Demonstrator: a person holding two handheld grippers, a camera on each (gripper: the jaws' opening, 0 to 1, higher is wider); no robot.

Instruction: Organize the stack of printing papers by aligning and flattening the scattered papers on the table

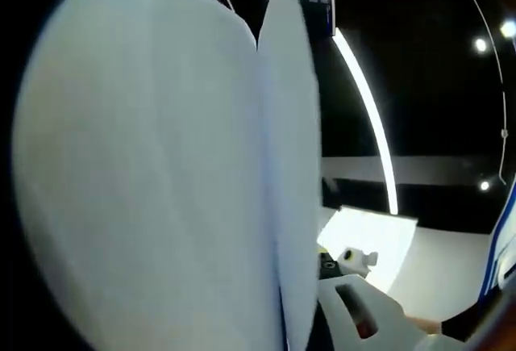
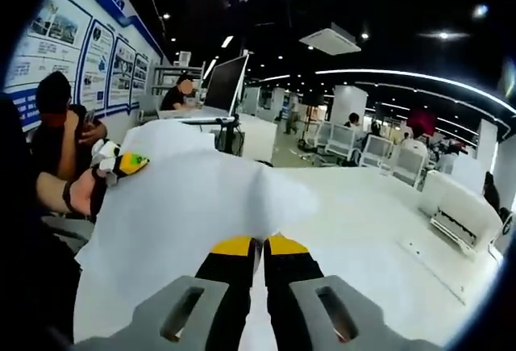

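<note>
Your right gripper (image 2: 264,248) has its fingers pinched on the papers (image 2: 189,206), lifted over the bench (image 2: 379,230). Your left gripper (image 2: 121,163) holds their far edge; its fingers' state is unclear.

The paper (image 2: 185,206) is plain white and matt, no sheen at all, smooth with a soft buckle where the sheets bow up. Up close in the left gripper view the sheets (image 1: 153,173) look just as flat and chalky. The right gripper (image 2: 264,246) looks like plastic: matt black jaws with glossy-ish yellow tips, on a smooth grey moulded body. The table (image 2: 379,230) is smooth white with a slight shine, probably laminate.
</note>
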